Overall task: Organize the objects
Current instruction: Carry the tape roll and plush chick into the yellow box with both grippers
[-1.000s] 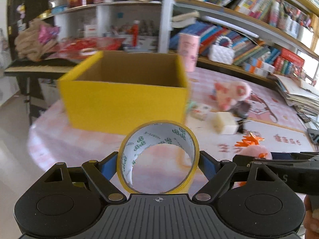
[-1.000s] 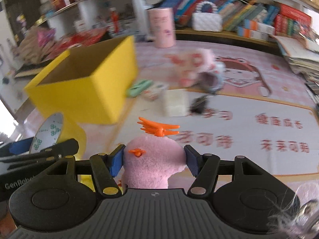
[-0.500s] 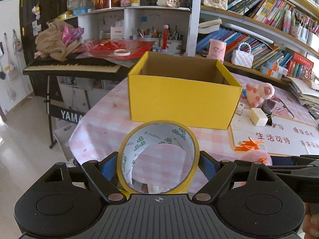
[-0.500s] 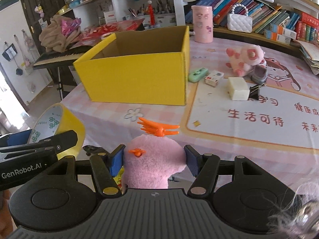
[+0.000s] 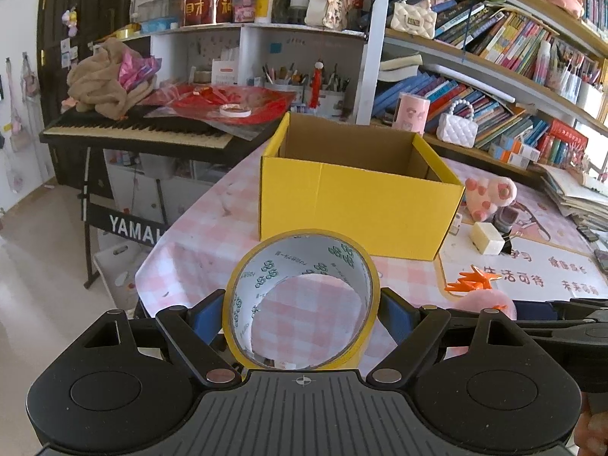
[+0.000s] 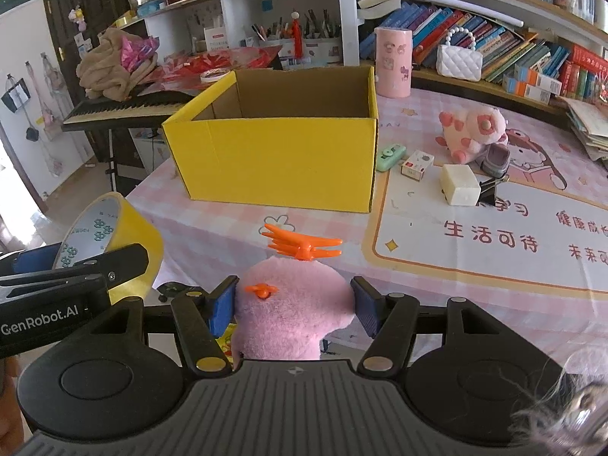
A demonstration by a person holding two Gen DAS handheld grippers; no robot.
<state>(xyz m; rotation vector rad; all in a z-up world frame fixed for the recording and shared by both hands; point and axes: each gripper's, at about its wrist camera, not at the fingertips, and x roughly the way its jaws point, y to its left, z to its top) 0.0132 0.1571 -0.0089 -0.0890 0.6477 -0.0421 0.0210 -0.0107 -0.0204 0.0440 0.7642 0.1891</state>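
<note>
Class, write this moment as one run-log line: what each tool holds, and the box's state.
left tool: shut on tape roll | right tool: shut on pink plush toy | yellow box: open, nothing visible inside

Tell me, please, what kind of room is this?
Probably a home study or a child's room. Bookshelves packed with books line the wall, an electronic keyboard stands on its stand, and plush toys and stationery lie on a table with a pink checked cloth.

Box floor: I can't see it, the yellow box [image 6: 277, 159] walls hide it.
Pink plush toy [image 6: 292, 307]: lower body hidden behind my gripper housing.
</note>
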